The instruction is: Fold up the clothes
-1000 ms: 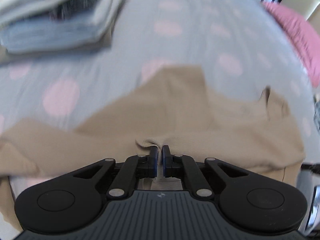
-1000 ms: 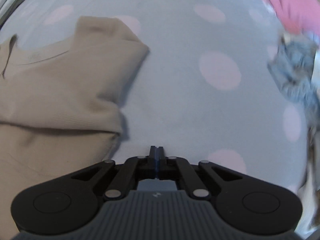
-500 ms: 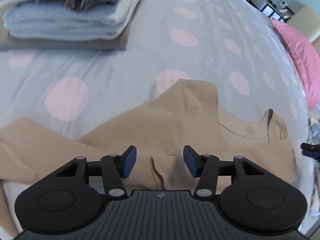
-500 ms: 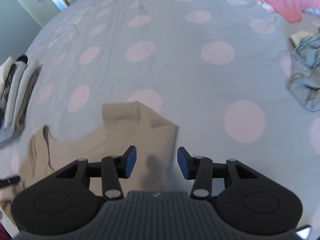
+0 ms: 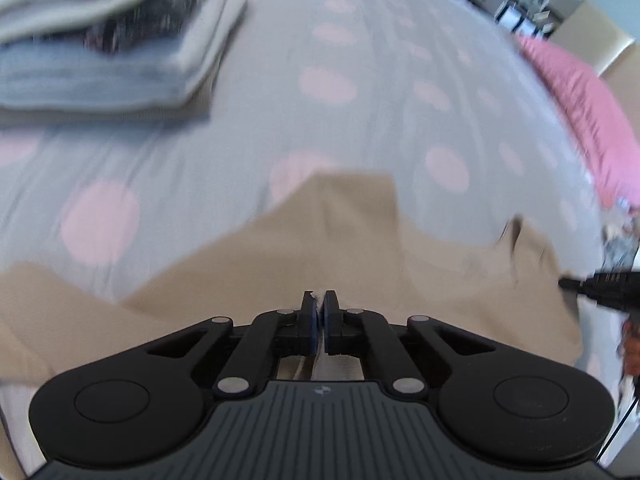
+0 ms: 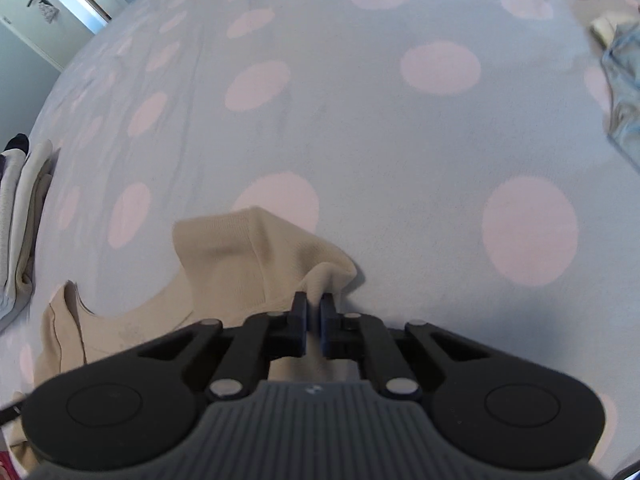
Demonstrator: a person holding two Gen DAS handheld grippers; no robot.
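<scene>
Once both sets of jaws, spread half a second earlier, had pinched the beige top [image 5: 340, 240], the left gripper [image 5: 319, 304] and right gripper [image 6: 314, 304] could begin folding.

Both hand-held grippers [image 5: 319, 300] [image 6: 314, 302] — clamped.

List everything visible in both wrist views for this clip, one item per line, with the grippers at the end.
beige top: 1, beige knit, spread on the bed, pinched by both grippers.
folded clothes stack: 1, white, dark and light blue layers, far left on the bed.
bedsheet: 1, pale grey-blue with pink dots, under everything.
pink pillow: 1, pink, far right edge.
grey-blue garment: 1, crumpled, right edge of the bed.
door: 1, white, upper left of the right wrist view.
left gripper: 1, black, fingers shut on the top's fabric.
right gripper: 1, black, fingers shut on a bunched fold of the top.
</scene>
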